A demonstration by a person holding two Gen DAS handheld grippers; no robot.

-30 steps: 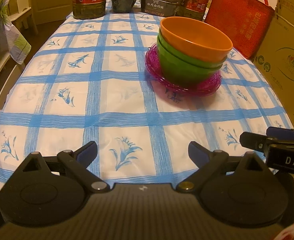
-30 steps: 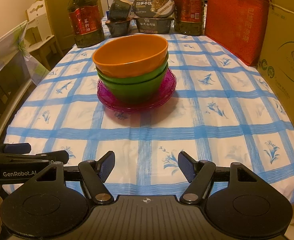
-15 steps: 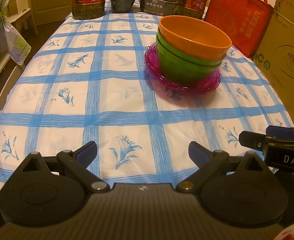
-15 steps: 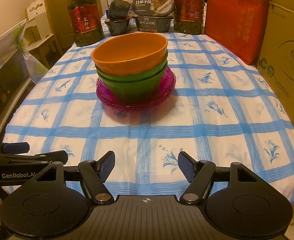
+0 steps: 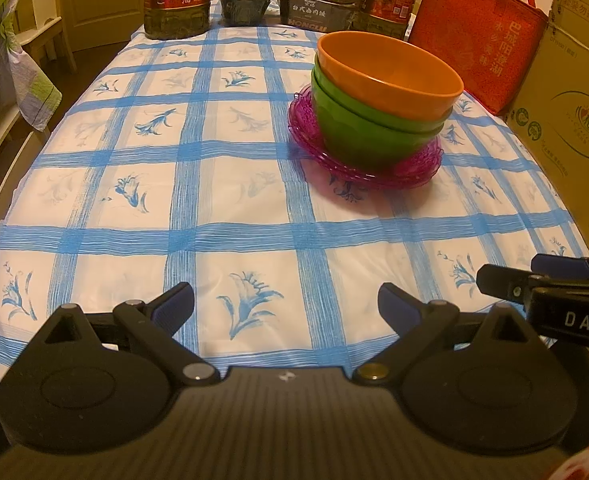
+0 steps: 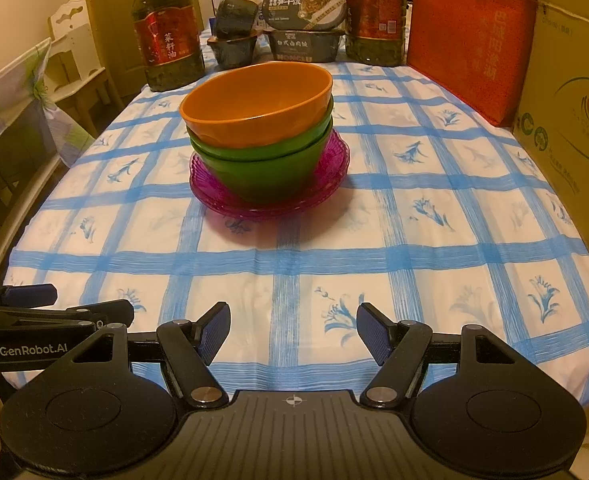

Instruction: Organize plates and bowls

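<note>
1. The left tool hovers low over the near edge of the worktop, its two blue-padded fingers spread wide apart with nothing between them.
2. The right tool hangs at the same near edge, its fingers likewise wide apart and gripping nothing.
3. Each tool shows at the edge of the other's view: the right one at the lower right of the left wrist view, the left one at the lower left of the right wrist view.
4. An orange bowl sits nested in a green bowl; a second green rim shows just under the first, so there seem to be two green bowls.
5. The bowl stack stands on pink translucent plates, several of them stacked, around the middle of the worktop and well apart from both tools.
6. A blue-checked cloth with flower prints covers the worktop.
7. At the far end stand two large oil bottles, with packaged meal boxes between them.
8. A red tote bag and a cardboard box stand along the right side.
</note>
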